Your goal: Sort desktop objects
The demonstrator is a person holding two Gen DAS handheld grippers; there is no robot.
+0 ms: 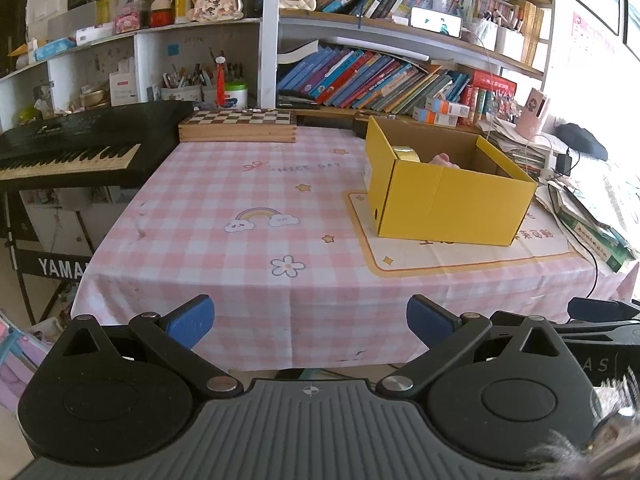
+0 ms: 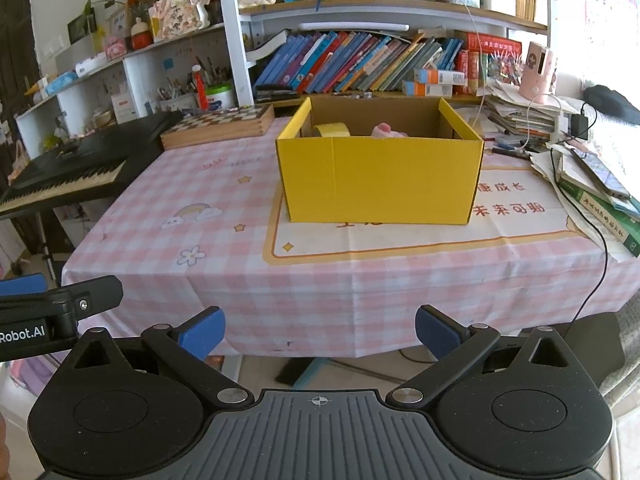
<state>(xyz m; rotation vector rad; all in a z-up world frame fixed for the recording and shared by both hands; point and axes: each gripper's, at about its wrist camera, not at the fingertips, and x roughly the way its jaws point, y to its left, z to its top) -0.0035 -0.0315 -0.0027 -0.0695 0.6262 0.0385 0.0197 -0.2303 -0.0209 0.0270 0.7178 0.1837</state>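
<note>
A yellow cardboard box (image 1: 448, 204) (image 2: 380, 180) stands open on the pink checked tablecloth (image 1: 240, 208) (image 2: 200, 216), on a cream mat. Inside it I see a roll of yellow tape (image 1: 406, 154) (image 2: 332, 130) and a pink object (image 1: 444, 159) (image 2: 386, 130), both partly hidden by the box wall. My left gripper (image 1: 310, 326) is open and empty, held off the table's front edge. My right gripper (image 2: 320, 334) is open and empty, also before the front edge. Each gripper shows at the other view's edge.
A wooden chessboard box (image 1: 240, 124) (image 2: 218, 126) lies at the back. A black keyboard (image 1: 76, 148) (image 2: 68, 168) stands left of the table. Stacked books and cables (image 1: 592, 216) (image 2: 592, 188) crowd the right edge. Bookshelves (image 1: 380, 80) rise behind.
</note>
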